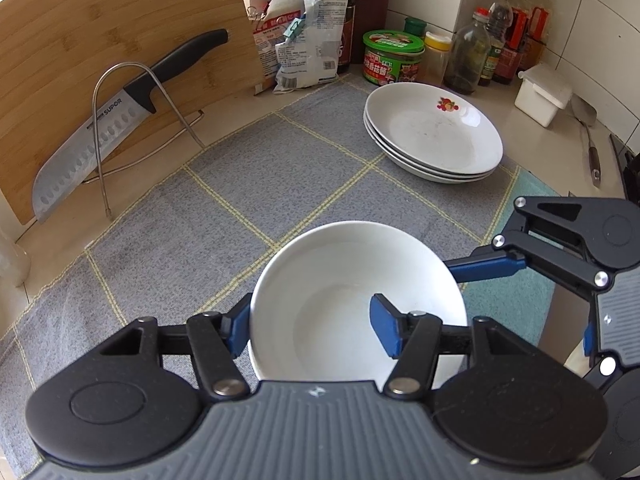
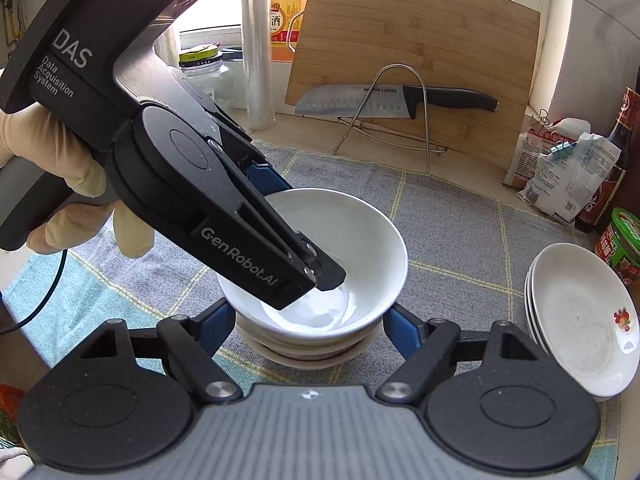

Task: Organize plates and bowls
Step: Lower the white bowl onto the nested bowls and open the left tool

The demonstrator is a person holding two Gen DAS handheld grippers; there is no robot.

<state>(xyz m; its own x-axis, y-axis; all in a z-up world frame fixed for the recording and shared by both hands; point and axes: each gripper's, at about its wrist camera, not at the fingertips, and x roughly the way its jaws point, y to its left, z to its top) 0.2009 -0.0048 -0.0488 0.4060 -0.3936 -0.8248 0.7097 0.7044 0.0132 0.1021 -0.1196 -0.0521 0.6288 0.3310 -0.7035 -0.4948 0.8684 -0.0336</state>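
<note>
A white bowl (image 1: 340,280) sits on top of a small stack of bowls (image 2: 304,350) on the grey checked cloth (image 1: 180,220). My left gripper (image 1: 312,328) straddles the top bowl's (image 2: 360,236) wall, one blue finger (image 1: 240,326) outside the rim and the other inside; the pads look slack, so it is open. My right gripper (image 2: 308,324) is shut on the lower bowls, a finger pressed on each side. Three white plates (image 1: 432,136), the top one with a fruit decal, lie stacked at the back right (image 2: 580,320).
A knife (image 1: 120,120) hangs on a wire rack against a leaning wooden cutting board (image 1: 100,40). Bags, bottles (image 1: 472,56) and a green-lidded jar (image 1: 392,56) line the back wall. A white box (image 1: 544,94) and a spatula lie right. A gloved hand (image 2: 80,184) holds the left gripper.
</note>
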